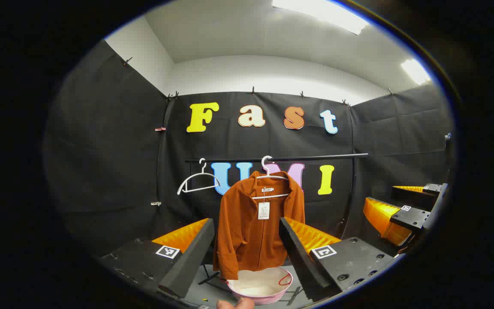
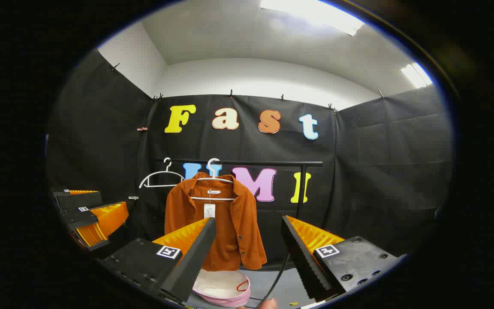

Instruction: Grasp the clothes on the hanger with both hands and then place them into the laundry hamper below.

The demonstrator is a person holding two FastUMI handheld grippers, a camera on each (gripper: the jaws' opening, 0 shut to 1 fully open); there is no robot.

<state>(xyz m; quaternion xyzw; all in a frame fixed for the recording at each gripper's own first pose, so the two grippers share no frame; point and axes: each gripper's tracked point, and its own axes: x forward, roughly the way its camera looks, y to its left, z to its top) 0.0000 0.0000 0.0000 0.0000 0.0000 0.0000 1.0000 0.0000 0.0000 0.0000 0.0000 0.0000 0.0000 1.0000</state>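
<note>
A rust-orange shirt [image 1: 253, 225] [image 2: 225, 227] hangs on a white hanger [image 1: 271, 177] [image 2: 215, 178] from a black rail [image 1: 307, 158] [image 2: 264, 163]. Under it on the floor sits a pink laundry hamper [image 1: 260, 285] [image 2: 223, 288]. My left gripper [image 1: 247, 229] is open, well short of the shirt, which shows between its fingers. My right gripper [image 2: 248, 227] is open too, with the shirt's right edge between its fingers, farther off. In the left gripper view the right gripper [image 1: 405, 212] appears at the right; in the right gripper view the left gripper [image 2: 86, 216] appears at the left.
A second white hanger [image 1: 197, 182] [image 2: 161, 179] hangs bare on the rail, left of the shirt. The rail's black upright post [image 2: 300, 189] stands to the right. Black cloth walls close the booth on three sides. A fingertip [image 1: 234, 304] shows at the bottom edge.
</note>
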